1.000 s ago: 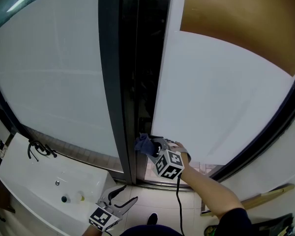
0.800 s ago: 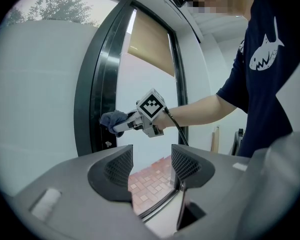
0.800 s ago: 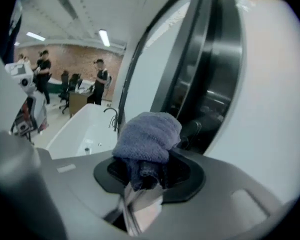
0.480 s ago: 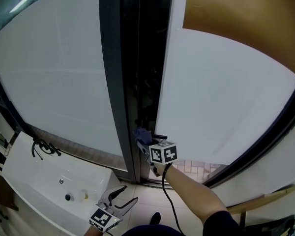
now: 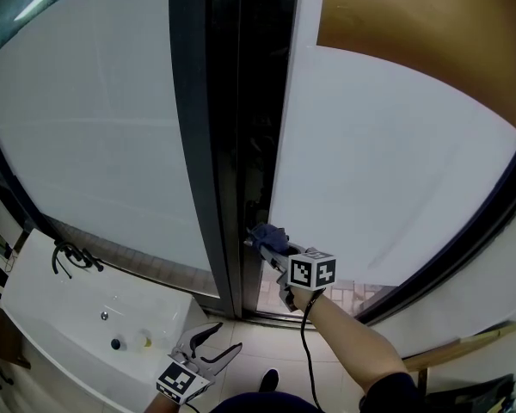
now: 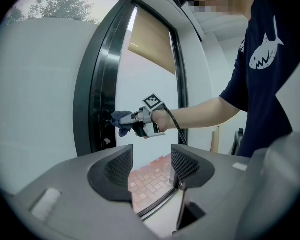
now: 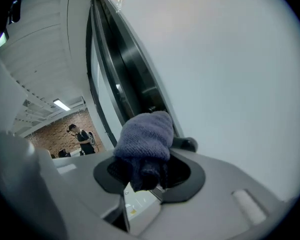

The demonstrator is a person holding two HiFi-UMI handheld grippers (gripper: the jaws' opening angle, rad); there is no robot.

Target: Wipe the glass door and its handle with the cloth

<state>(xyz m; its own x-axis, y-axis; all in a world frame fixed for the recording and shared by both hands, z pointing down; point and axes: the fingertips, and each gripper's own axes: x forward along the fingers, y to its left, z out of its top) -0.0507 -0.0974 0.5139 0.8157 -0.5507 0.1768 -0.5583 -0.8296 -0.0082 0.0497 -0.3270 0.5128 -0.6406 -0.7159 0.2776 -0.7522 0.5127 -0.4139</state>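
The glass door [image 5: 387, 170] has a frosted white pane and stands beside a dark frame [image 5: 232, 144]. My right gripper [image 5: 273, 243] is shut on a bunched blue cloth [image 5: 267, 233], which presses at the door's edge low down. In the right gripper view the cloth [image 7: 145, 134] fills the jaws of the right gripper [image 7: 147, 169], and a dark handle knob [image 7: 186, 144] shows just behind it. From the left gripper view, the cloth [image 6: 121, 122] sits against the frame by the lock. My left gripper [image 5: 208, 342] hangs low, open and empty, well away from the door.
A white basin [image 5: 77, 317] with a black tap [image 5: 69, 256] lies at the lower left. A brown blind [image 5: 430, 33] covers the door's top right. A wooden pole [image 5: 464, 342] leans at the lower right. A person [image 7: 82, 136] stands far off indoors.
My right gripper, still holding the cloth, rose slightly toward the dark frame, then slid a little to the right along the door's edge. The left gripper stayed where it was.
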